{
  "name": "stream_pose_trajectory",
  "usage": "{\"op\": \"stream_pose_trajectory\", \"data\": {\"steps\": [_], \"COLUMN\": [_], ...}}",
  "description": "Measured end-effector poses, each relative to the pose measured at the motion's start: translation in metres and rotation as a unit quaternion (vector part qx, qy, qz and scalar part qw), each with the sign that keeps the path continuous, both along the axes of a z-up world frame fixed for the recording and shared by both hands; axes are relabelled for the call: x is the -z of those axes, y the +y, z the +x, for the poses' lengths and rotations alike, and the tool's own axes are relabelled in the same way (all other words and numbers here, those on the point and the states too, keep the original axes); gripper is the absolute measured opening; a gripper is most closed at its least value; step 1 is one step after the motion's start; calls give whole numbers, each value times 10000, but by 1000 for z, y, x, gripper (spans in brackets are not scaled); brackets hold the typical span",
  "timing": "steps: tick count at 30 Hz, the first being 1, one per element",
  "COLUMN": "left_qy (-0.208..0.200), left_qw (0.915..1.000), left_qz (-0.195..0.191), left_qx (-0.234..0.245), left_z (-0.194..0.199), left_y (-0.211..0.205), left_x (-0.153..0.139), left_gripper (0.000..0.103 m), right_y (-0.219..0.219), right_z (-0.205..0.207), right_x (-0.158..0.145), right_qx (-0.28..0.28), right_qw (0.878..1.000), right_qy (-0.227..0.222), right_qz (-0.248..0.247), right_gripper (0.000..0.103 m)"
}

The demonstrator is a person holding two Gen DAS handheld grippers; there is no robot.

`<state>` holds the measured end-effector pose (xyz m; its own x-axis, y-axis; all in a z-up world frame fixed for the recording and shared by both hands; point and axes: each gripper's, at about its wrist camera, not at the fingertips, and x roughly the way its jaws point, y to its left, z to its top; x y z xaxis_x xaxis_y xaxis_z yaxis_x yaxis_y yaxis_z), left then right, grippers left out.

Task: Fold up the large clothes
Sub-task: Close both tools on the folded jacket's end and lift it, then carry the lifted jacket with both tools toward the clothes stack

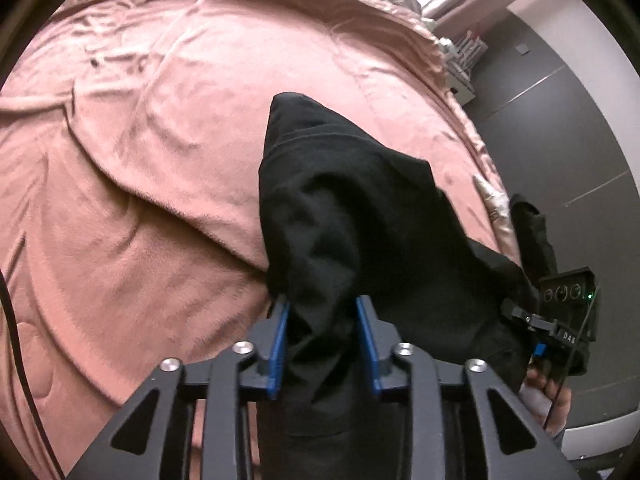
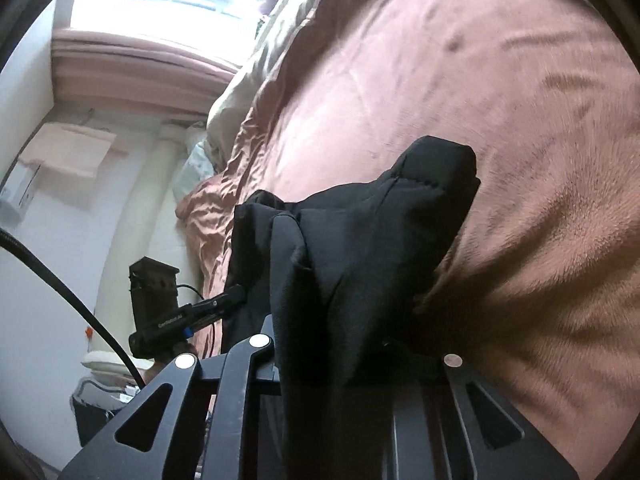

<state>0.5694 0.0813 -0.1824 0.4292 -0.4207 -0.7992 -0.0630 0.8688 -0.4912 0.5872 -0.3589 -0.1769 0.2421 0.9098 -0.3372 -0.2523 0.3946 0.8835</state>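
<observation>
A black garment (image 1: 352,208) is lifted in a bunch above the pink blanket (image 1: 160,160) of a bed. My left gripper (image 1: 322,304) has its blue pads (image 1: 280,332) pressed on a thick fold of it, and more cloth hangs down behind them. In the right wrist view the same black garment (image 2: 400,220) drapes over my right gripper (image 2: 344,332) and hides both fingers; the cloth rises from the jaws, held up. The right gripper (image 1: 520,314) also shows at the right of the left wrist view, its tip buried in the cloth. The left gripper (image 2: 224,300) reaches into the cloth from the left.
The pink blanket (image 2: 500,120) fills most of both views, and a beige duvet (image 2: 240,100) is heaped at its far end. Grey floor (image 1: 560,100) runs along the bed's right edge. A black cable (image 1: 20,340) hangs at the left. A hand (image 1: 544,396) holds the right gripper.
</observation>
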Motion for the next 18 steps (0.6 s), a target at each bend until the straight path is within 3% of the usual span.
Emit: {"op": "stream_pose_trajectory", "data": {"steps": [8,18], "left_qy": [-719,-1739], "left_qw": [9974,9846], "left_qz": [-46,-142], "left_qx": [12,36], "left_z": [-46,-114], "left_y": [-15,-63], "left_x": [-79,-173], "left_gripper": [19,17], "right_y": [-16,-89], "right_z": [-55,-151], "right_x": [-62,-128], "right_qx": [98,522], "right_qw": [9977,9855], "right_qy": [-669,-1616], "right_qz": [-37,52], "right_gripper": [12,11]}}
